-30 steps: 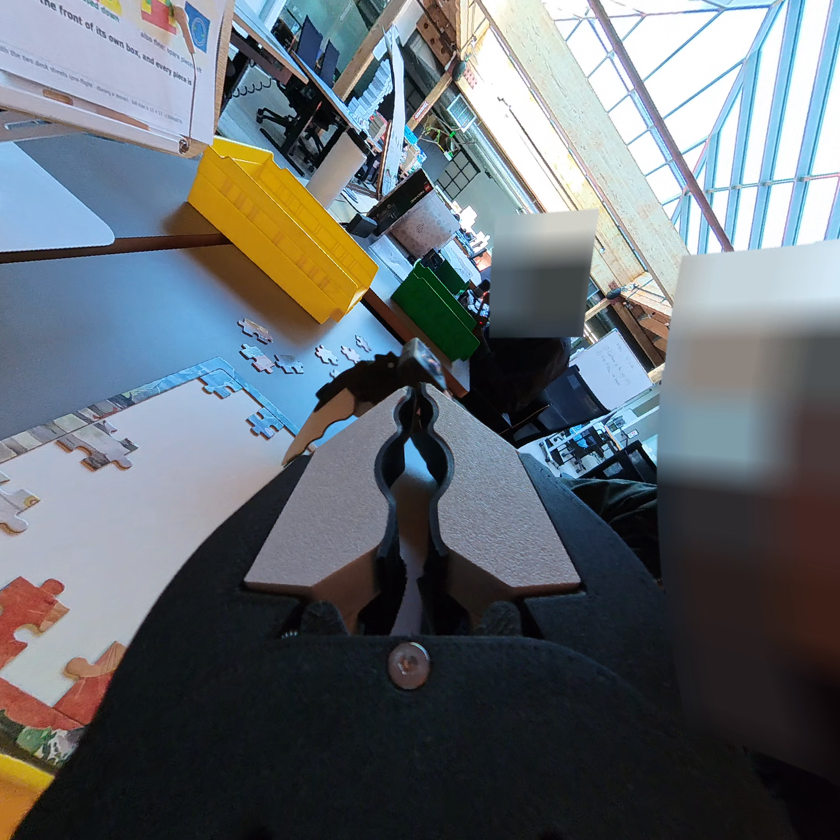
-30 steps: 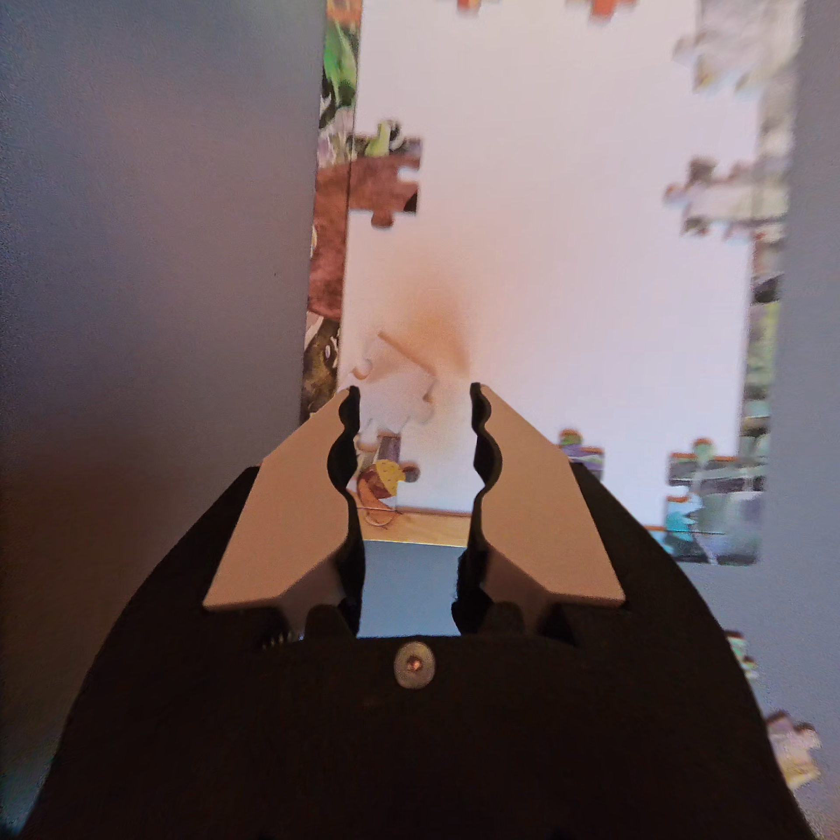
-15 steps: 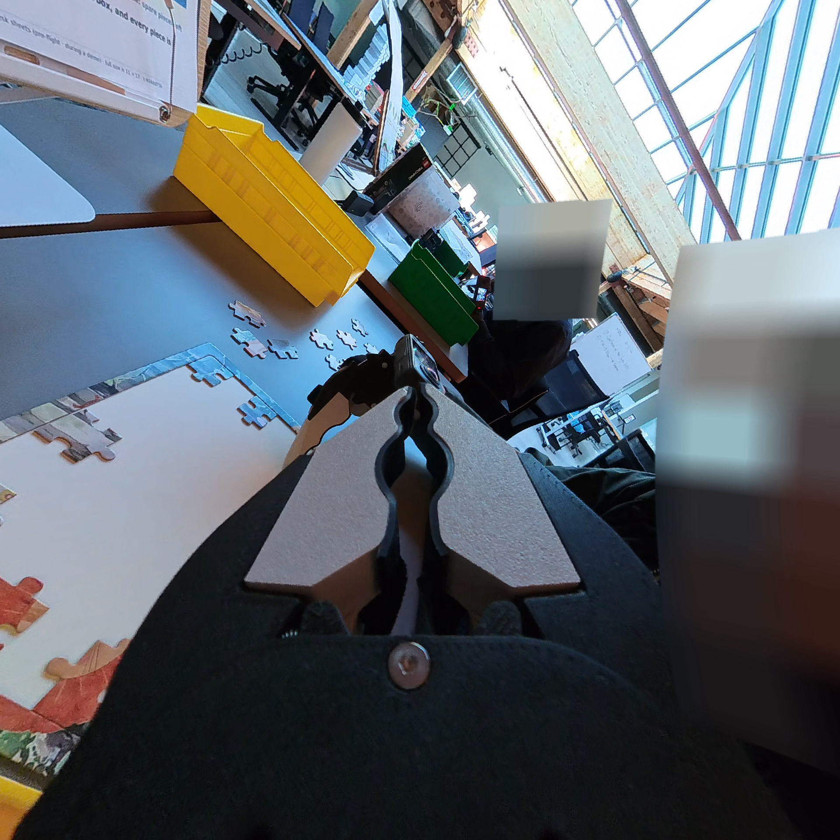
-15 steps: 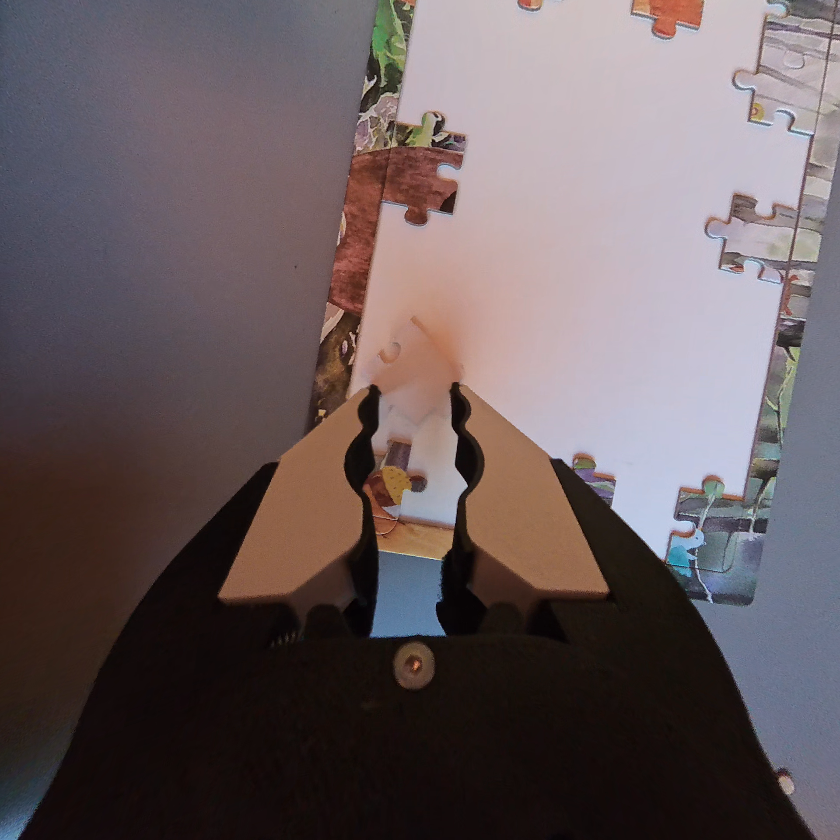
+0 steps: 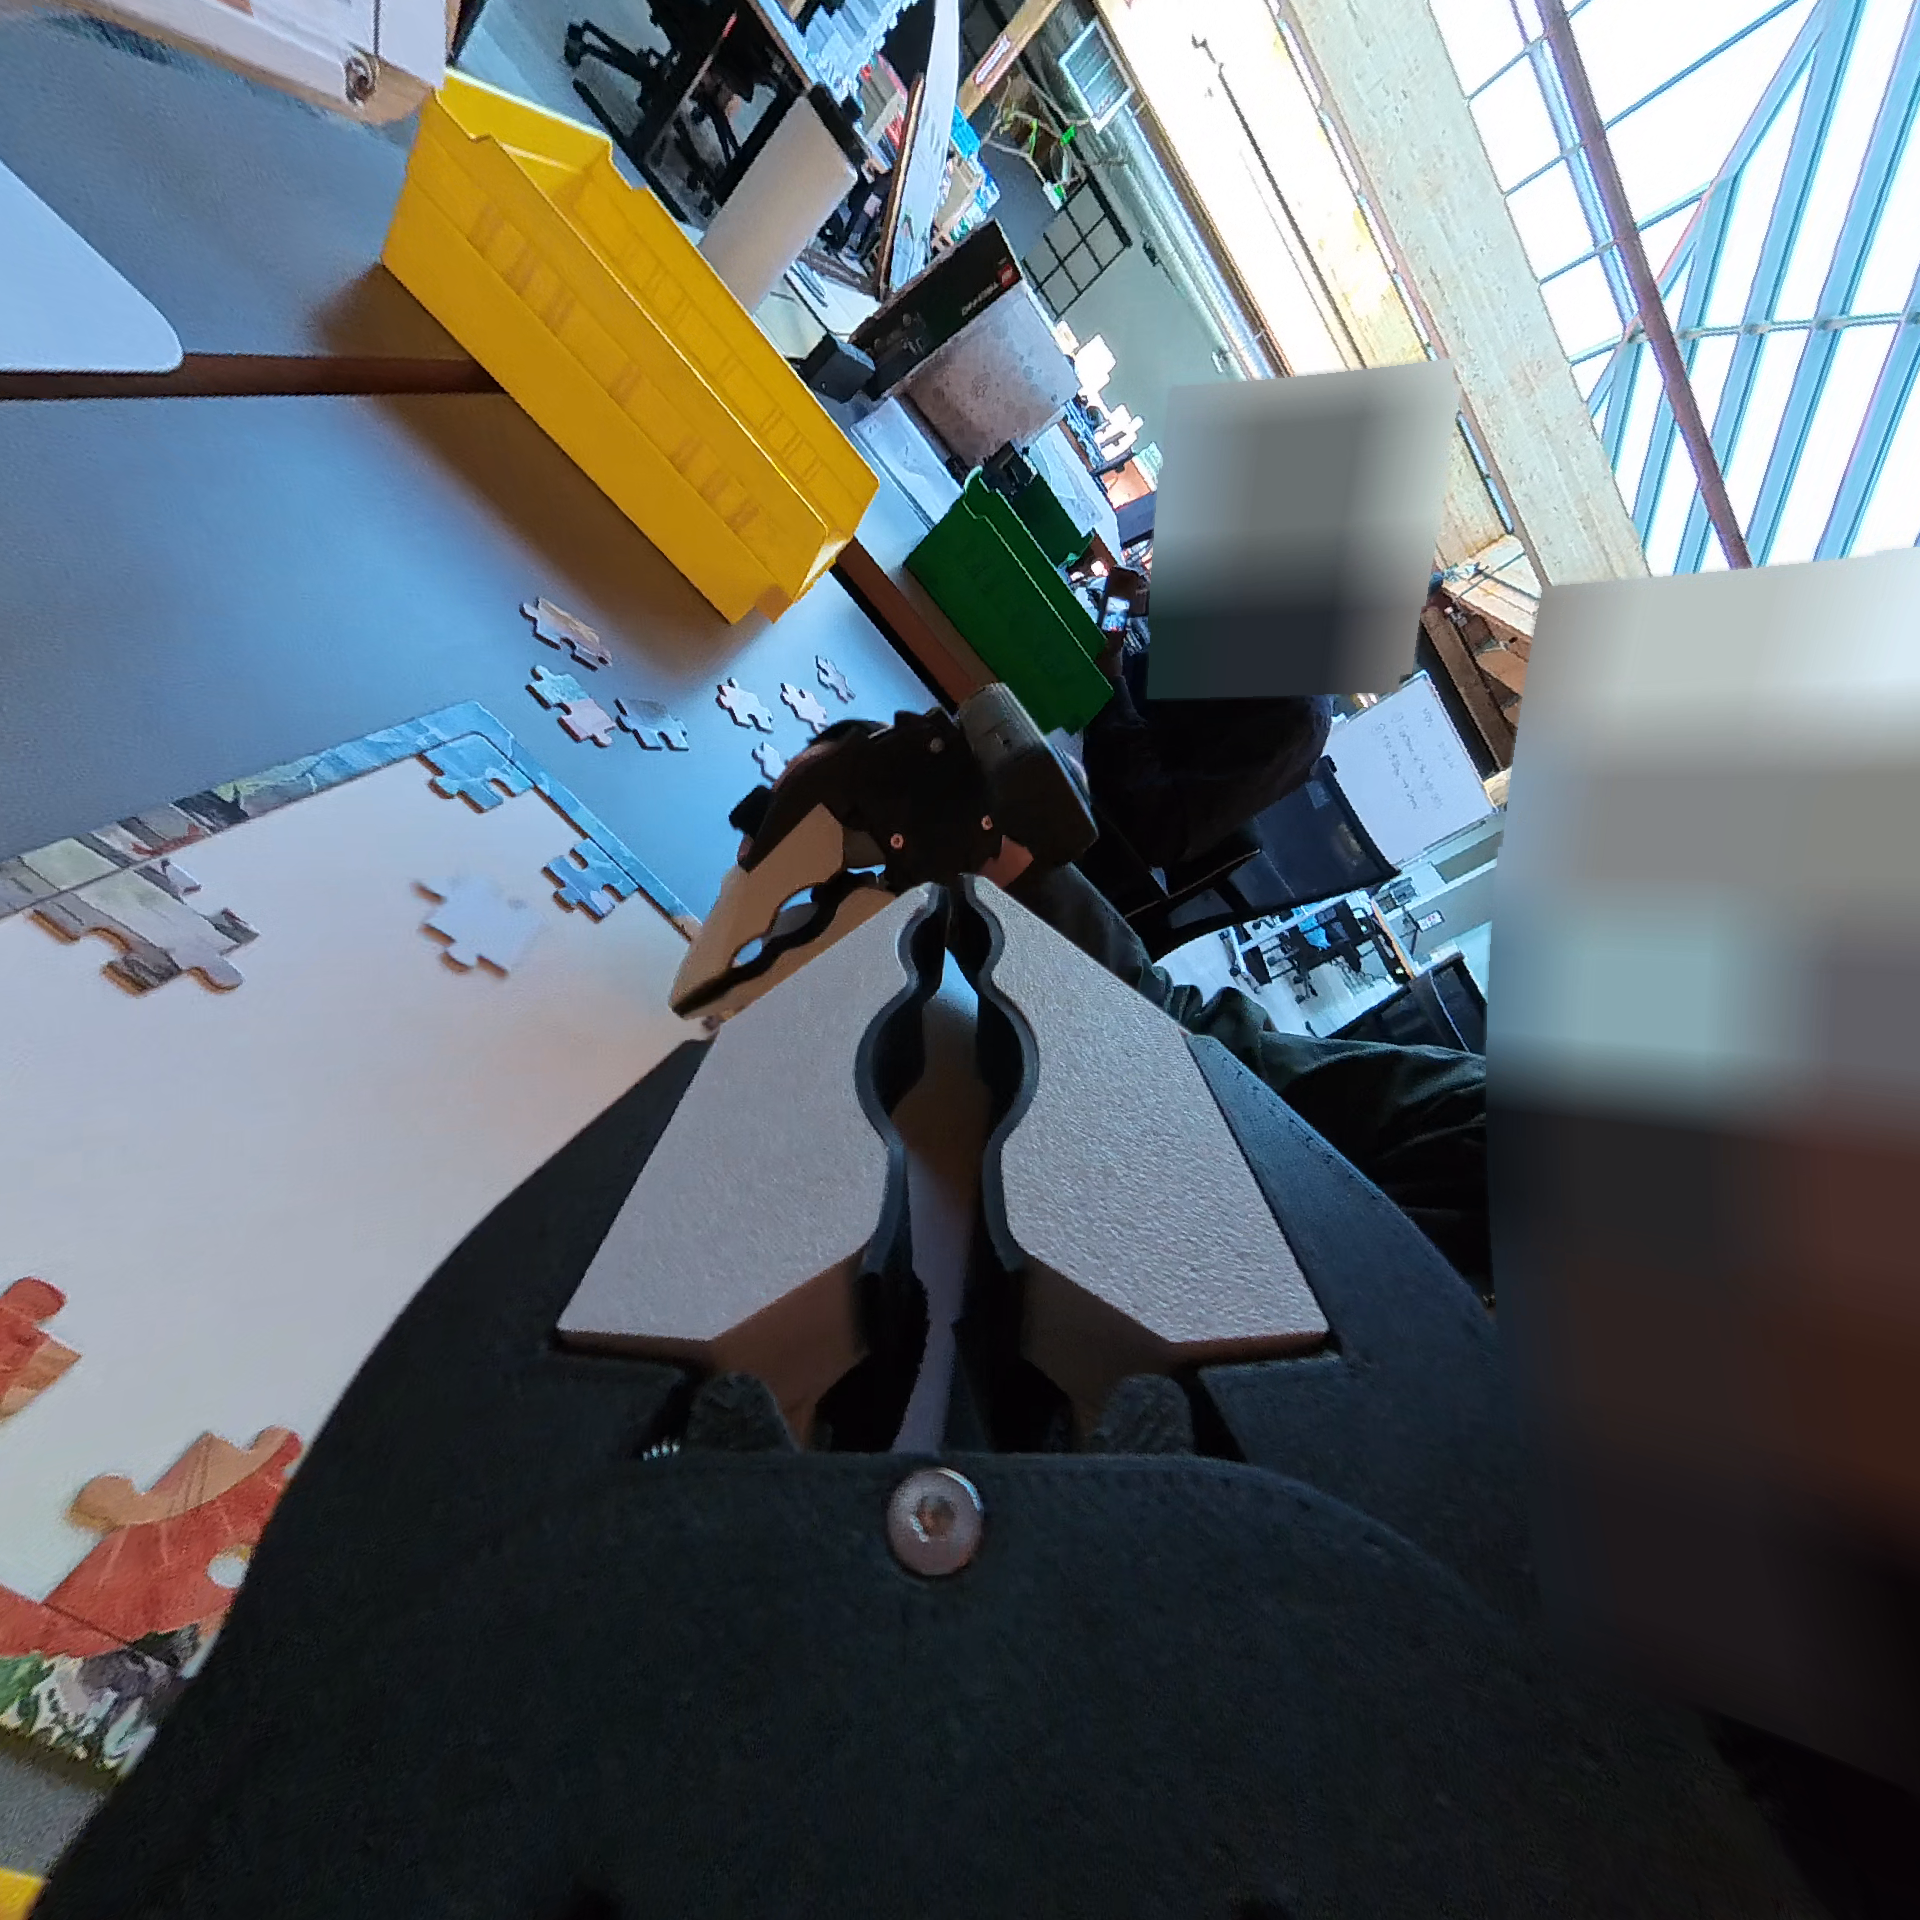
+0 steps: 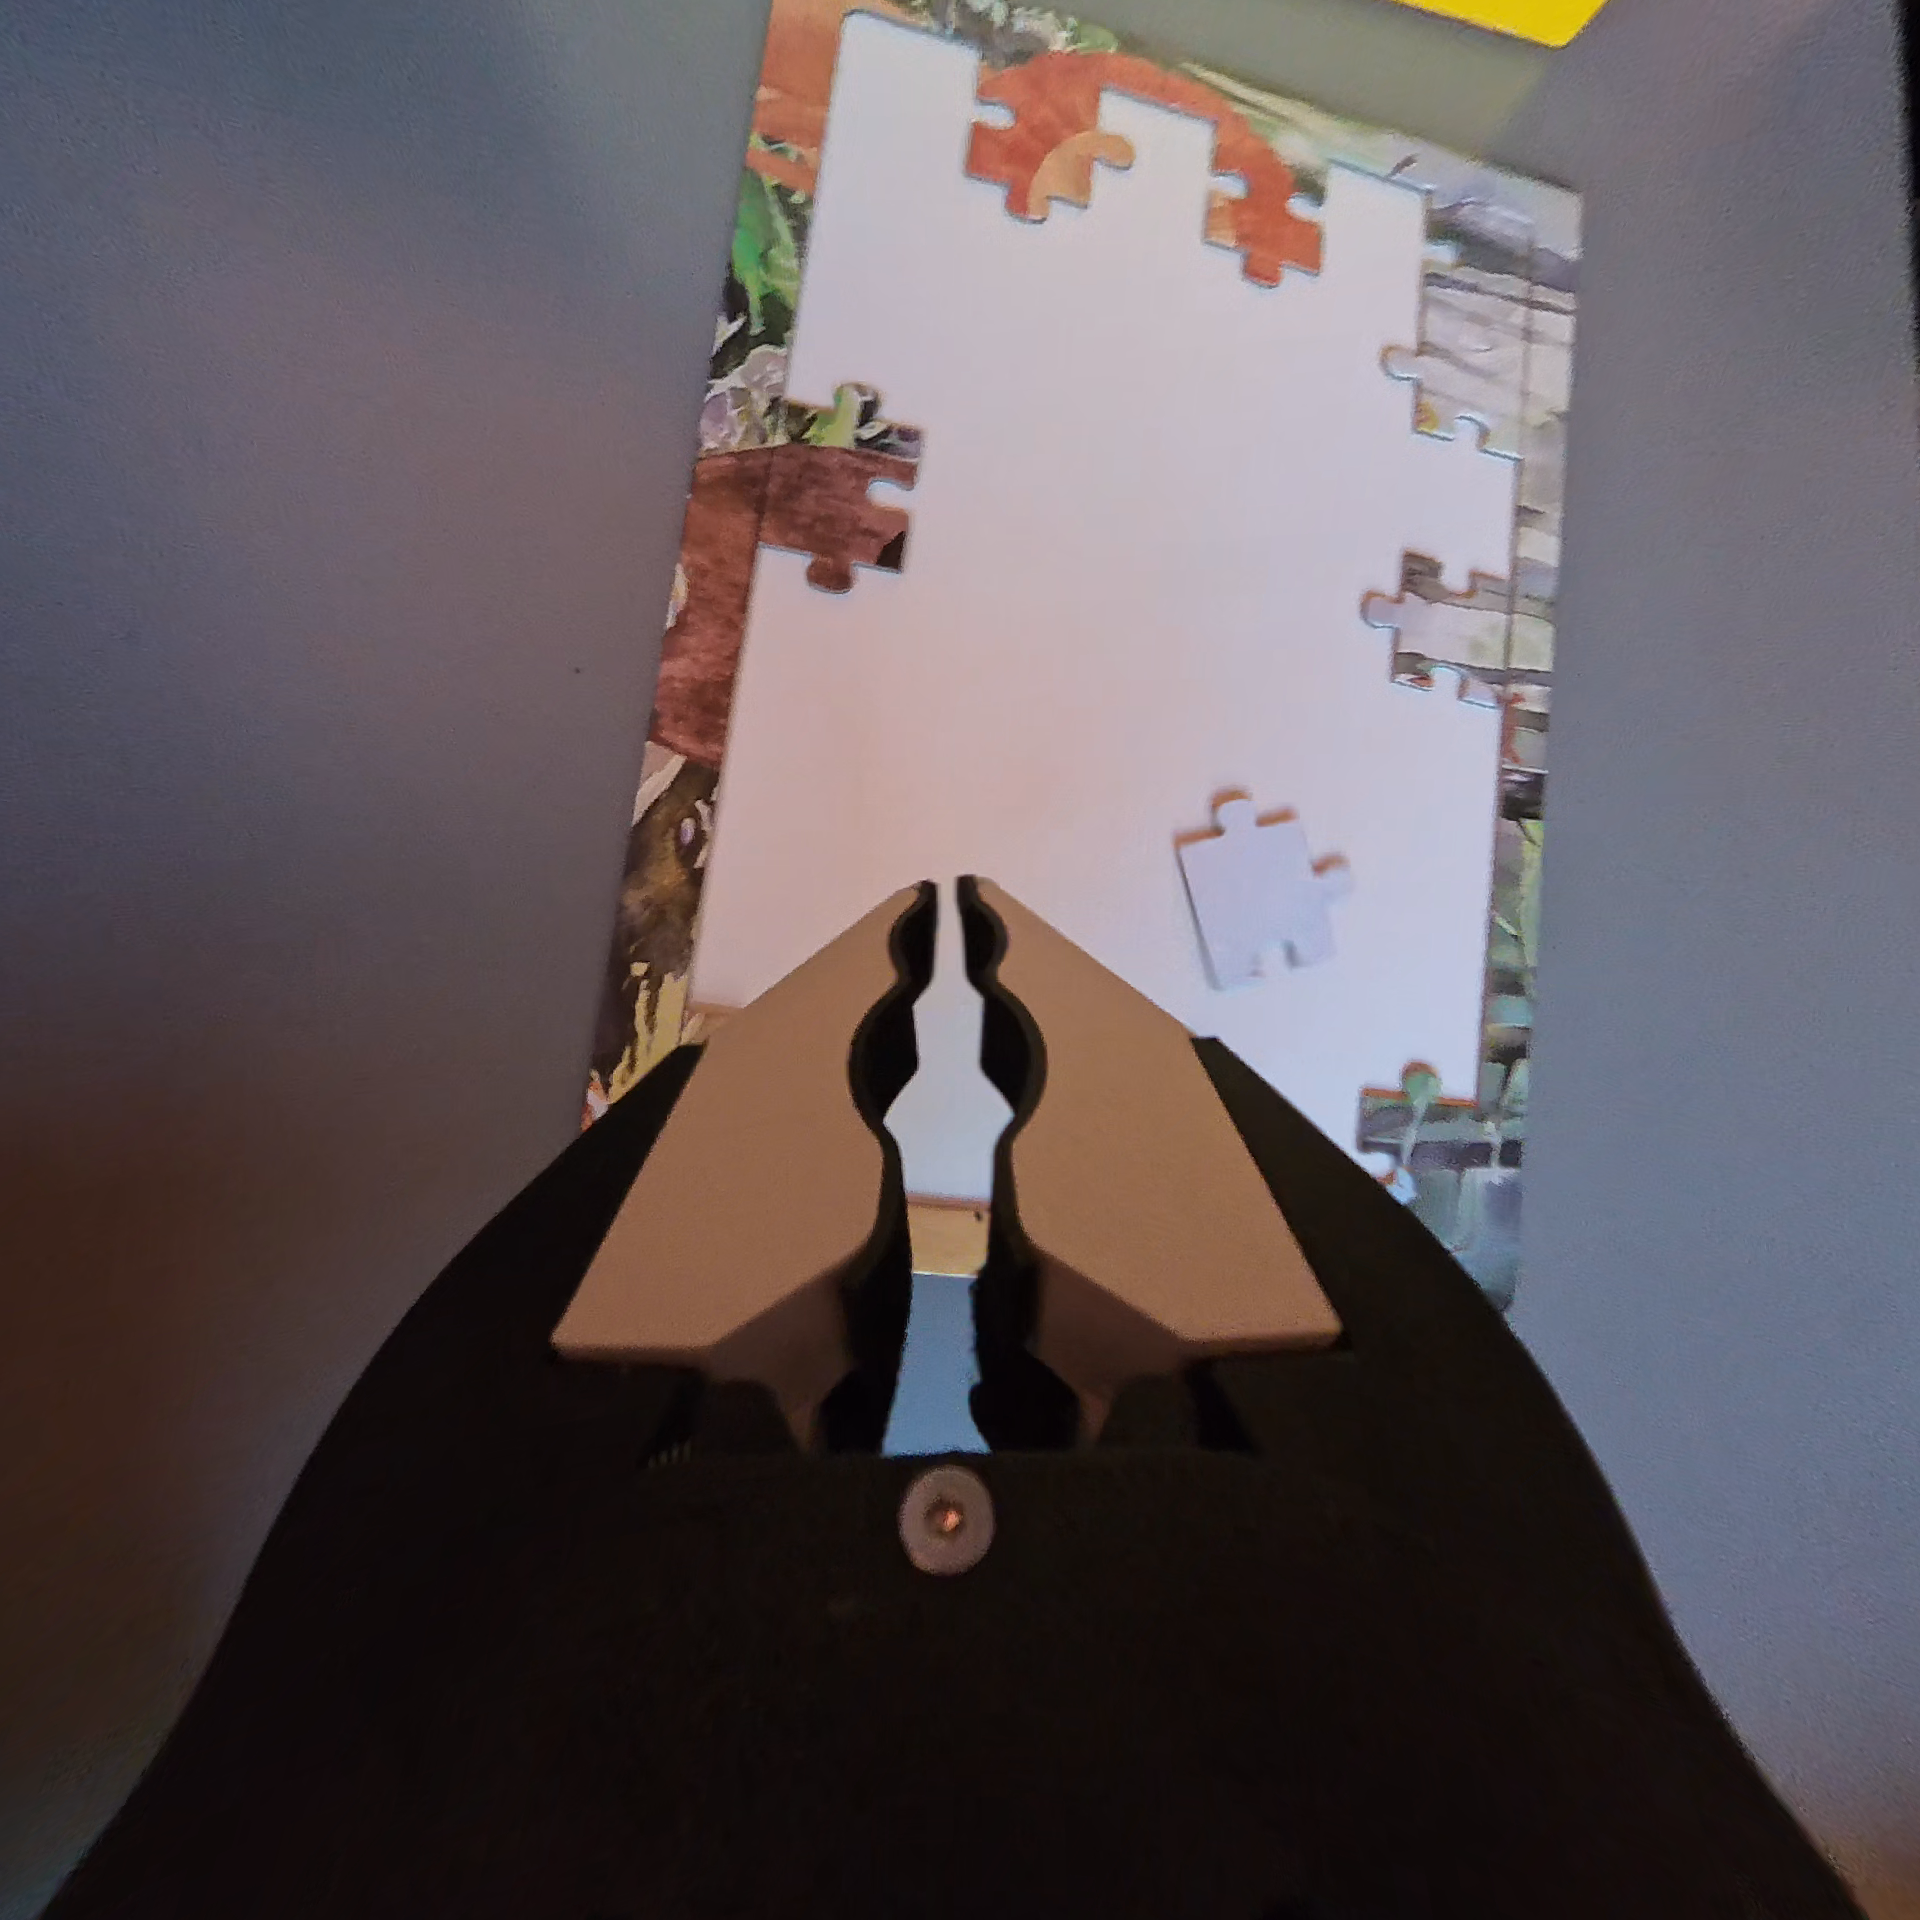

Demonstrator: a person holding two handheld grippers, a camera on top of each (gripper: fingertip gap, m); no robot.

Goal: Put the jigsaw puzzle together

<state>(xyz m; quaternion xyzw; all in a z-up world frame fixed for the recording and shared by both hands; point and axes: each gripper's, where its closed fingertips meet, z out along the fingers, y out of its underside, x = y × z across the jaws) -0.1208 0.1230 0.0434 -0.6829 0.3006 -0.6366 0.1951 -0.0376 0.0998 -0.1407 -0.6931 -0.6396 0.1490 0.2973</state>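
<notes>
The puzzle board (image 6: 1091, 623) is a white tray with a picture border and a few edge pieces fitted in. It also shows in the left wrist view (image 5: 260, 1091). One loose piece (image 6: 1262, 899) lies face down, white side up, on the board's bare middle; it also shows in the left wrist view (image 5: 478, 920). My right gripper (image 6: 940, 894) is shut and empty above the board's near end, left of that piece. In the left wrist view the right gripper (image 5: 748, 961) hangs over the board's edge. My left gripper (image 5: 956, 899) is shut, held up beside the board, holding nothing that I can see.
Several loose pieces (image 5: 649, 717) lie on the grey table beyond the board's corner. A yellow bin (image 5: 623, 343) and a green bin (image 5: 1008, 613) stand farther back. A yellow edge (image 6: 1486, 16) shows past the board's far end. A person's dark sleeve (image 5: 1351, 1101) is at right.
My right gripper went from open around the white piece to shut. The piece now lies free on the board to its right, and the gripper has drawn back. My left gripper stayed shut.
</notes>
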